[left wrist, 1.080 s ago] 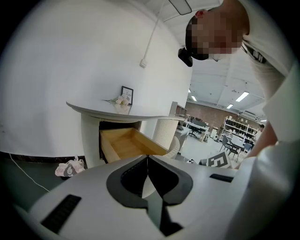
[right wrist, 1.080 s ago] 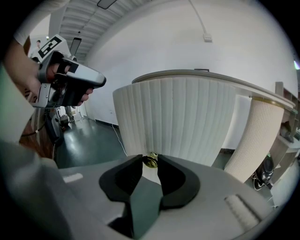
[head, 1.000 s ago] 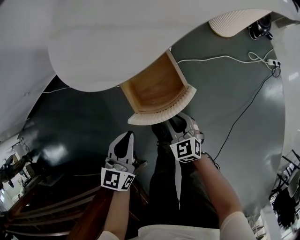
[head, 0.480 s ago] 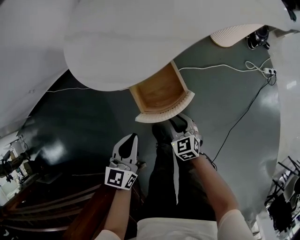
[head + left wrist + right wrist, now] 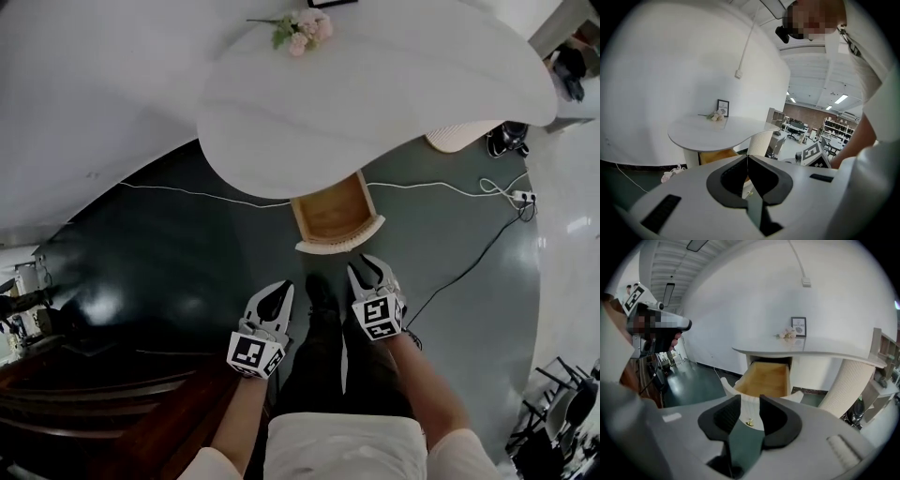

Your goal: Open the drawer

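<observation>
The wooden drawer (image 5: 336, 212) stands pulled out from under the white table top (image 5: 375, 94), and its ribbed white front (image 5: 339, 243) faces me. Inside, the drawer (image 5: 766, 378) looks empty, with a small brass knob (image 5: 749, 423) on its front. My right gripper (image 5: 366, 266) hangs just short of the front, apart from it. It is open; its jaws (image 5: 750, 400) have just closed a little with nothing between them. My left gripper (image 5: 280, 287) is further left and back, and its fingertips meet, so it is shut on nothing (image 5: 747, 157).
A pink flower bunch (image 5: 302, 28) and a small framed picture (image 5: 798, 326) sit on the table. A ribbed white pedestal (image 5: 846, 385) stands at the right. White and black cables (image 5: 469, 262) and a power strip (image 5: 520, 197) lie on the dark floor. Dark wooden furniture (image 5: 112, 403) is at the lower left.
Both grippers have risen and drawn back from the drawer, which now looks smaller and further off. The whole table top with the flowers has come into view. The drawer stays open.
</observation>
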Demonstrator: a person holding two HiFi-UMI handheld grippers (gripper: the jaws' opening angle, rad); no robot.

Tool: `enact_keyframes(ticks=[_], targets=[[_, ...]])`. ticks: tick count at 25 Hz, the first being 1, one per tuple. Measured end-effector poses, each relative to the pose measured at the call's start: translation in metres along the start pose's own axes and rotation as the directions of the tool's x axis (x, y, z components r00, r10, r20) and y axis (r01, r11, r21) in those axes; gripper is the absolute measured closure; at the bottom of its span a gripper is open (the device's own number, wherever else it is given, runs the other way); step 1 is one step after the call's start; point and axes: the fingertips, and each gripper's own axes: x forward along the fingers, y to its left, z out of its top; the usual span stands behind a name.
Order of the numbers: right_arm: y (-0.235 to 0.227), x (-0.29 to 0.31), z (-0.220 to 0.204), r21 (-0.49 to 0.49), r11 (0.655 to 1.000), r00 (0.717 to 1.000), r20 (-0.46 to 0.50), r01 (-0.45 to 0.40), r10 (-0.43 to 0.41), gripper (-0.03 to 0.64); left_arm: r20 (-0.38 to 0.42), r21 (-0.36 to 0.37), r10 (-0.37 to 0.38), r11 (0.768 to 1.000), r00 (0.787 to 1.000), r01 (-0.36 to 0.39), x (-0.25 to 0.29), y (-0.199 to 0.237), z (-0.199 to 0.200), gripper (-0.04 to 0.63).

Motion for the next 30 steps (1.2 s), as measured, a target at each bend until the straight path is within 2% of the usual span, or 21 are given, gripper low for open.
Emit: enact_keyframes(ticks=[10,21,25,30], targets=[[-0.01,-0.078,0.116,0.0,1.0,0.999,0.05,0.015,-0.015,0.565,-0.009,-0.018,-0.003,1.0,1.0,0.003,-0.048,-0.023,0.076,0.588],[-0.012,-0.151,0.245,-0.085,0.996,0.989,0.145,0.012,0.001,0.595,0.05,-0.021,0.069,0.997,0.996,-0.068,-0.11,-0.028,0.156,0.588],[-0.011,-0.176,0.285,-0.073,0.997,0.983,0.184,0.018,-0.005,0.606,0.077,-0.016,0.079,0.997,0.994,-0.078,-0.133,-0.031,0.181,0.588],[-0.001,-0.201,0.333,-0.064,0.998,0.973,0.229,0.001,0.014,0.606,0.151,-0.028,0.094,0.995,0.984,-0.091,-0.164,-0.021,0.221,0.588]])
